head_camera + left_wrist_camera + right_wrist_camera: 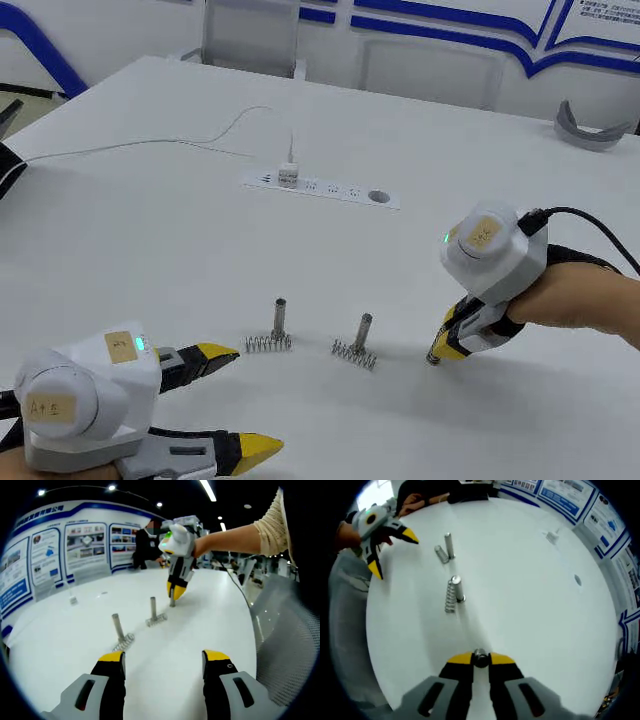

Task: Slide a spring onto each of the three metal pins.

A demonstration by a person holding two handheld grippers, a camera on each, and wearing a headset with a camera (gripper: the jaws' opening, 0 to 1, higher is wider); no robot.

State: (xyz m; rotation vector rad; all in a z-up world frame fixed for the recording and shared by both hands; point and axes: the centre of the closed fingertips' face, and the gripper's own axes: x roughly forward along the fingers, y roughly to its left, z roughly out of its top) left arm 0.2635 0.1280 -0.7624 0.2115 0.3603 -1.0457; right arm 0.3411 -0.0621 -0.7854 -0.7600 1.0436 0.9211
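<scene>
R claw (441,349) is clenched on the third pin (480,657), nipping it near the top. The pin is upright w/ its foot down at the table (150,200); can't tell if it actually touches. L claw (164,657) is released, jaws wide apart, low over the person's side of the table, holding nothing.

The other two pins stand upright btw the claws: left pin (280,317) and middle pin (364,329). Each has a spring lying on its side at its foot. First spring (268,344) is touching or just beside the left pin's base, second spring (354,353) likewise at the middle pin. Neither spring is on a pin yet, so the task looks barely begun.

Handling (judged by looks only):
- Pins seem to be solid metal: stiff, smooth, slippery in the pads, and prob. easy to tip w/ a sideways nudge.
- Hold a pin low on the shaft, so the top stays free for the spring to go over. R claw's grip near the top would block that.
- Springs are thin wire coils: v. light, soft along the axis, apt to roll, squash or ping out if pinched hard.
- Take a spring across the coil near one end w/ a light squeeze, leaving the other end round & clear to thread over a pin.
</scene>
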